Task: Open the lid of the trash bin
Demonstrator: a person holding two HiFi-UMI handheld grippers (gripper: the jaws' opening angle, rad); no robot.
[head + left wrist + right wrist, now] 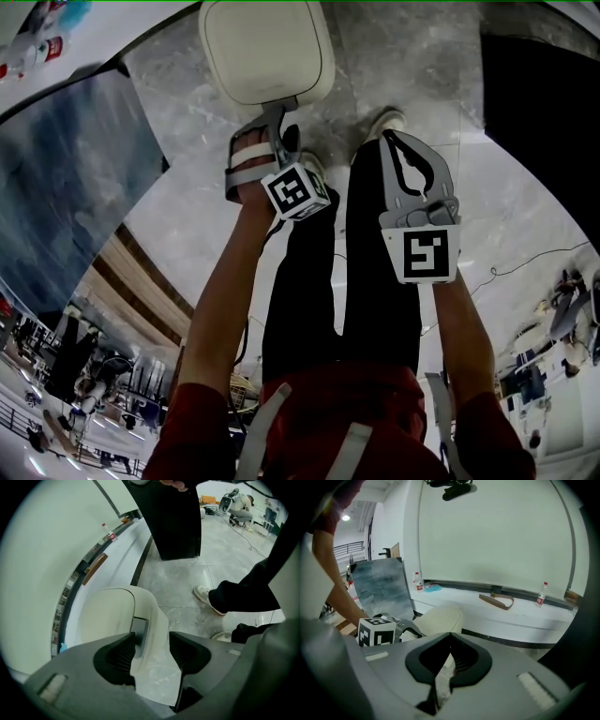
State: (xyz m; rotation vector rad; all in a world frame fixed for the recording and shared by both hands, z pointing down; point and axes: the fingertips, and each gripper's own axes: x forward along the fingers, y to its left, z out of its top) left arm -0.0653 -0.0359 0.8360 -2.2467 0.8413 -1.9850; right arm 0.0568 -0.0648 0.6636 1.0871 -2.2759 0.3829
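The cream trash bin (267,52) stands on the marble floor (187,202) at 12 o'clock in the head view. Its lid (105,616) is down, so whatever is inside is hidden. The left gripper (272,127) points down at the bin's near edge. Only its own view shows the detail: the jaws are spread wide, straddling the lid's front lip and a dark recess (139,630) there, not clamped on it. The right gripper (398,150) hangs at 3 o'clock of the left, over the person's black trouser leg (375,281); its view shows the jaws closed together on nothing. That view alone shows two bottles (418,581) on a ledge (511,616) behind the bin, their labels too small to read. The head view's top edge cuts off the bin's far side.
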